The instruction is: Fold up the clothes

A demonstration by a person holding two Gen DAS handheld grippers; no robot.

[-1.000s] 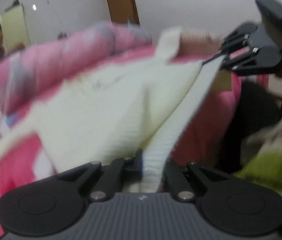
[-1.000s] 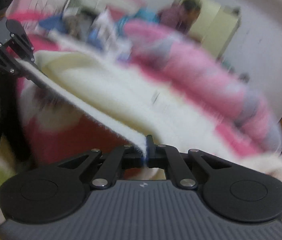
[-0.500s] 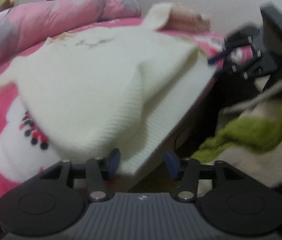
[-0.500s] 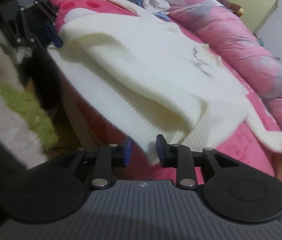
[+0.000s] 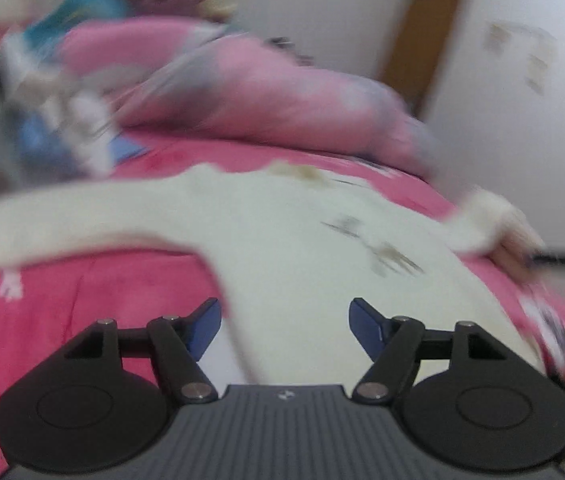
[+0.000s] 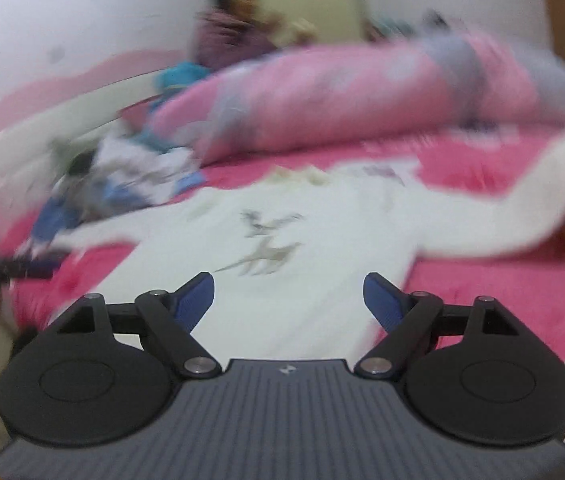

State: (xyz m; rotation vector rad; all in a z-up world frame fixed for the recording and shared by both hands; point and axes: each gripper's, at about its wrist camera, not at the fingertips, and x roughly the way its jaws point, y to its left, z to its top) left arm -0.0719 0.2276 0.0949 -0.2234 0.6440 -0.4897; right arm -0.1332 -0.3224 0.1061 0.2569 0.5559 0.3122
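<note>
— Where does the sweater lie?

— The cream sweater [image 6: 314, 248] lies face up on the pink bed sheet [image 6: 502, 288], body flat, with both sleeves out to the sides. In my right view one sleeve [image 6: 542, 208] runs off to the right; in my left view the other sleeve [image 5: 62, 216] stretches off to the left.

— And your tools?

— Both hold nothing. My left tool [image 5: 284, 320] hovers over the hem end with its fingers wide apart, and my right tool [image 6: 288, 300] does the same, blue pads spread, with the sweater's body showing between them.

— How far along is the folding?

— I judge that no fold shows in the sweater: sleeves out, body a single flat layer as far as the blur lets me see. Sleeves in and body doubled over are what is left for this piece.

— What is it like?

— It looks like a soft, thick knit, pale and floppy, with a small grey deer motif [image 6: 266, 244] on the chest. A puffy pink quilt [image 6: 362, 96] is rolled up beyond it, and a loose pile of clothes [image 6: 122, 176] sits at the far left.
</note>
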